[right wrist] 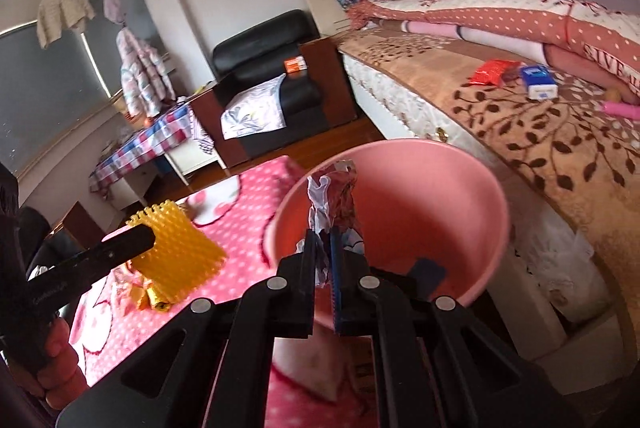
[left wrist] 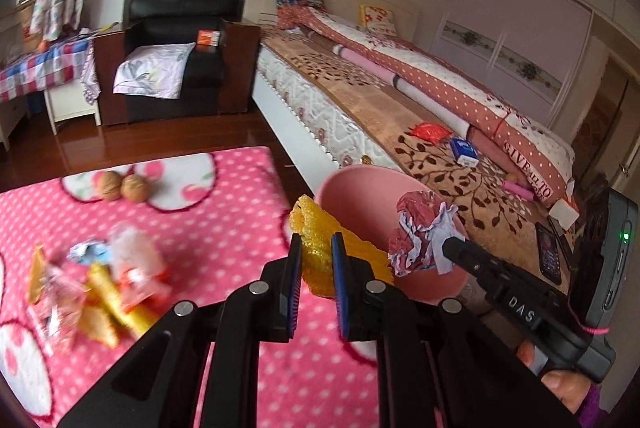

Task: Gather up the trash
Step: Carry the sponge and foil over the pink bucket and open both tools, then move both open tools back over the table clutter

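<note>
A pink bin [left wrist: 362,195] [right wrist: 432,195] stands between the pink dotted table [left wrist: 224,228] and the bed. My left gripper [left wrist: 316,242] is shut on a yellow bumpy foam sheet [left wrist: 316,256] [right wrist: 180,256], held just left of the bin's rim. My right gripper [right wrist: 323,234] [left wrist: 450,242] is shut on a crumpled red and white wrapper [right wrist: 336,195] [left wrist: 420,232], held over the bin's mouth. A dark blue scrap [right wrist: 428,274] lies inside the bin. More wrappers [left wrist: 100,288], gold, clear and blue, lie blurred on the table's left part.
Two walnuts [left wrist: 122,185] sit at the table's far side. The bed [left wrist: 440,147] to the right carries a red packet [left wrist: 428,131], a blue box [left wrist: 464,151] and a phone [left wrist: 550,254]. A black armchair [left wrist: 180,47] and a checked table [left wrist: 44,65] stand behind.
</note>
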